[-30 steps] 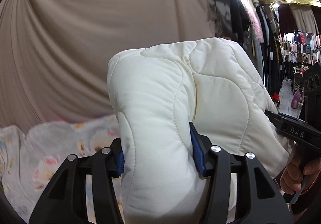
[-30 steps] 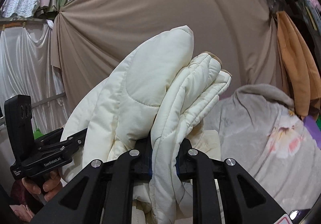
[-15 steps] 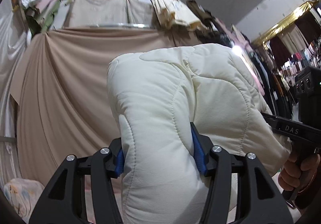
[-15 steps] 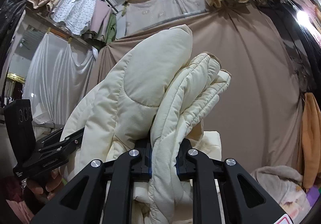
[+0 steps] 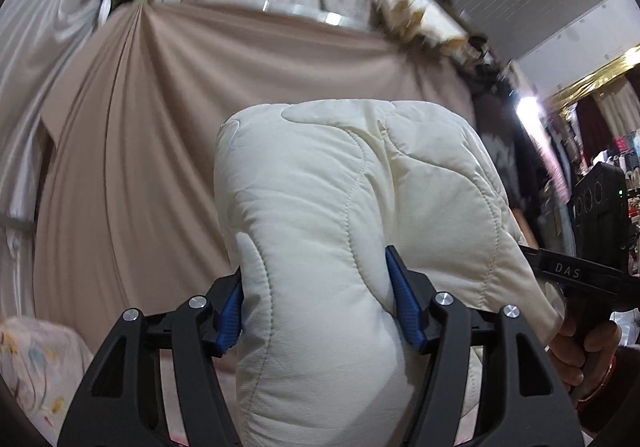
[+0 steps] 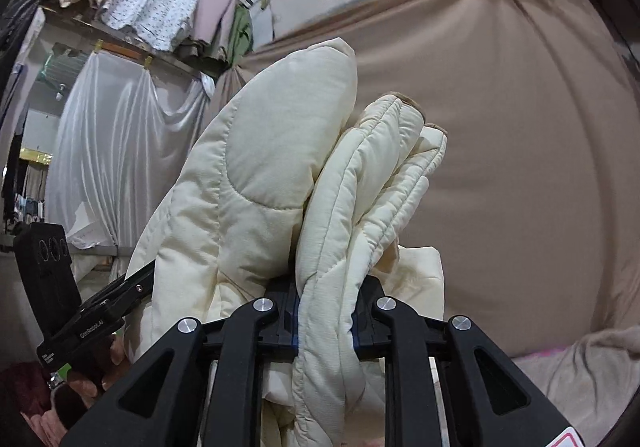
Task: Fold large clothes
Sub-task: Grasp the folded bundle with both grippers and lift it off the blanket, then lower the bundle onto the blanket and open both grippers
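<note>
Left wrist view: your left gripper and right gripper both clamp the lifted quilted coat; the left's jaws have just widened. Next, lower it for folding.

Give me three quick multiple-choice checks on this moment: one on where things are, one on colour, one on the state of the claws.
1. What hangs straight behind the quilted garment in the left wrist view?
A. a tan drape
B. a mirror
C. a window

2. What colour are the left claw's pads?
A. red
B. blue
C. yellow

3. How does the right claw stand?
A. open and empty
B. shut on bare air
C. shut on a bunch of the garment

Answers:
1 A, the tan cloth fills the wall behind the garment.
2 B, blue pads press the padding on both sides; the jaws have just been opening with the fold still filling them.
3 C, folded layers are squeezed between its narrow jaws.
</note>
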Action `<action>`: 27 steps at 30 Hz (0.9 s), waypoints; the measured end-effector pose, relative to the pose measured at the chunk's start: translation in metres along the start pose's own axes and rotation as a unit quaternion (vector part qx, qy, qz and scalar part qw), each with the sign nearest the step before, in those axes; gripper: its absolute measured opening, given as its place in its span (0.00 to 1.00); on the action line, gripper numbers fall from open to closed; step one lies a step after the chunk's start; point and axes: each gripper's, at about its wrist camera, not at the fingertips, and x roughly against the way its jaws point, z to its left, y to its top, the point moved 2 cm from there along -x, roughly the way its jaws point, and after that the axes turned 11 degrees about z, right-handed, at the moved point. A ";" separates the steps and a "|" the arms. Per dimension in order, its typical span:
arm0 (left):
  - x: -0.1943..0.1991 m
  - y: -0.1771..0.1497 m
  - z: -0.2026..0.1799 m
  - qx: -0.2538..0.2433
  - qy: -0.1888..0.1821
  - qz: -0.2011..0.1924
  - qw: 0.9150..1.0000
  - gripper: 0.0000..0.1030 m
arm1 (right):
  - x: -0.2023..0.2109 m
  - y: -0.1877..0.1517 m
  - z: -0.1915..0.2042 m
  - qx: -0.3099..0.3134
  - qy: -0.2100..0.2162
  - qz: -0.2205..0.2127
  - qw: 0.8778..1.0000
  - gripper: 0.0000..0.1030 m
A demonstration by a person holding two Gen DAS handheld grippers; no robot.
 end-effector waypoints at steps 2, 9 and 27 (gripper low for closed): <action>-0.047 -0.039 0.024 0.019 0.010 0.056 0.998 0.59 | -0.045 -0.029 -0.026 -0.034 0.002 0.044 0.998 0.17; -0.196 -0.224 0.082 0.065 0.062 0.300 0.950 0.53 | -0.218 -0.216 -0.125 -0.159 -0.031 0.281 0.946 0.17; -0.146 -0.213 0.061 0.101 0.103 0.357 0.923 0.77 | -0.168 -0.223 -0.068 -0.074 -0.045 0.306 0.948 0.31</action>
